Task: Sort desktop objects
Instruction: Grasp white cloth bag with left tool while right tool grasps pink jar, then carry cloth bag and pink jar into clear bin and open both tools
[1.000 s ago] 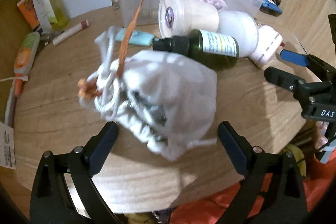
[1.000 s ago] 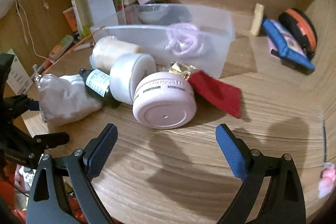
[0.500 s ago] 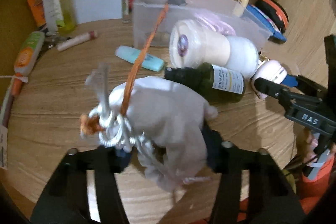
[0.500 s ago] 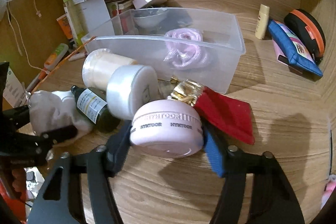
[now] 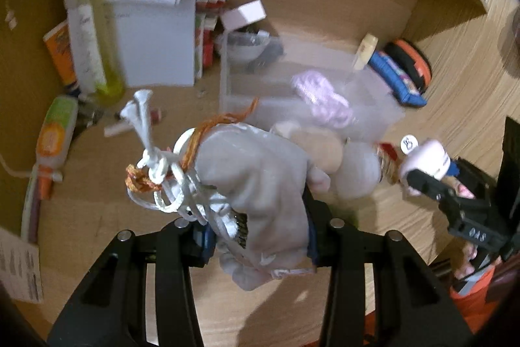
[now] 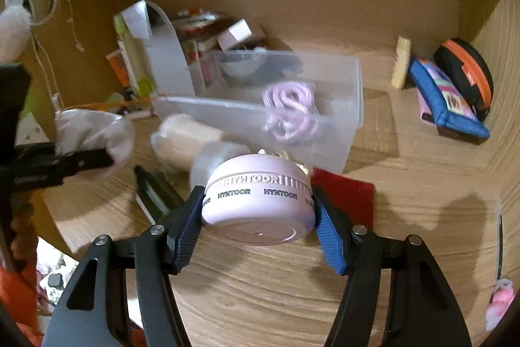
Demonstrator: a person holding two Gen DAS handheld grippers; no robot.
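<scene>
My left gripper (image 5: 258,236) is shut on a grey drawstring pouch (image 5: 256,184) with white and orange cords and holds it above the desk; the pouch also shows at the left of the right wrist view (image 6: 94,132). My right gripper (image 6: 256,217) is shut on a round pink HYNTOOR case (image 6: 260,204), lifted a little off the desk; the case shows at the right of the left wrist view (image 5: 425,161). A clear plastic bin (image 6: 325,106) holding a coiled lilac cable (image 6: 289,109) stands just behind both.
A cream roll (image 6: 185,145), a white roll (image 6: 214,158), a dark green bottle (image 6: 156,194) and a red cloth (image 6: 344,194) lie in front of the bin. A blue pouch (image 6: 445,96) and black-orange case (image 6: 464,67) sit at the right. White box (image 5: 146,31) at back left.
Both grippers closed: the left on the pouch, the right on the pink case. Both objects have since been lifted off the desk toward the bin.
</scene>
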